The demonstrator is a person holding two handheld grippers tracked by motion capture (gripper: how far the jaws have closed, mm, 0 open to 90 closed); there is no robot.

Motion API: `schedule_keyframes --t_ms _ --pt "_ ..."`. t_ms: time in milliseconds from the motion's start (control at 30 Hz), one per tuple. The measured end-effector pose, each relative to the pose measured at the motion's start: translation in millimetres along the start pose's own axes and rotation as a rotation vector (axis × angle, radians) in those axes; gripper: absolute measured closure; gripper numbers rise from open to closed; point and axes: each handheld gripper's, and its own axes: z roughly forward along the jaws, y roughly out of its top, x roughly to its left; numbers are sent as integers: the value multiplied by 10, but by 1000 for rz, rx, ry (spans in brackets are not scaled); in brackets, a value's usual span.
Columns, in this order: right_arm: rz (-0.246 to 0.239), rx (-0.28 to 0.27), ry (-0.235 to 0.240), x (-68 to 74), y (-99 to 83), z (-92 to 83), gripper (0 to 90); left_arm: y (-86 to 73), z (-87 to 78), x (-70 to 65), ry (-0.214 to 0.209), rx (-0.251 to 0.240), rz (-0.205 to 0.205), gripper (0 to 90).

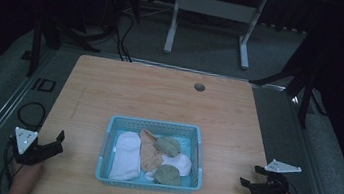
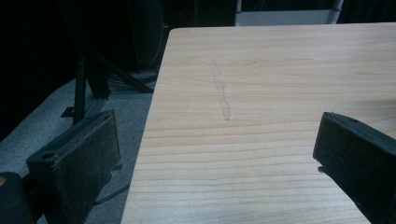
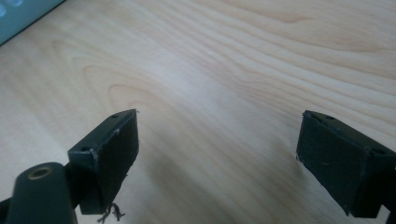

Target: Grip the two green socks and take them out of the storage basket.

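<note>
It looked like a dim recording lab: a pale wooden bench [image 1: 160,95] stood on grey carpet [image 1: 207,46], black stands [image 1: 42,34] flanked it left and right, cables [image 1: 122,35] trailed at the far left, and a white-legged desk [image 1: 211,11] stood beyond.

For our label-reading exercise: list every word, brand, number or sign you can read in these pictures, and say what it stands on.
None can be read. The blue basket, the socks in it, the wooden table and both grippers, left and right, carry no legible text. The table's faint pencil-like streak is a mark, not writing.
</note>
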Motion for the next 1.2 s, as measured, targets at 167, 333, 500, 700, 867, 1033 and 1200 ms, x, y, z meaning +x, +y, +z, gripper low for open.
schedule_keyframes --t_ms 167,333,500,700,867,1033,1200 --pt "-48 72 23 43 78 -8 124 0 -1 0 0 0 1 4" --pt "-86 165 62 93 180 -24 125 -1 -2 1 -2 -1 -1 4" --pt "-132 228 79 140 282 -41 125 -1 -1 0 -2 -1 1 4" --pt "-163 337 108 188 391 -18 127 0 -1 0 -1 0 1 3" --pt "-181 432 148 244 488 22 132 0 -1 1 -2 0 0 4" --pt "-189 461 176 300 575 40 126 0 -1 2 -2 -1 -1 3" --pt "-247 451 172 398 627 49 128 -1 -2 2 -3 -1 0 4"
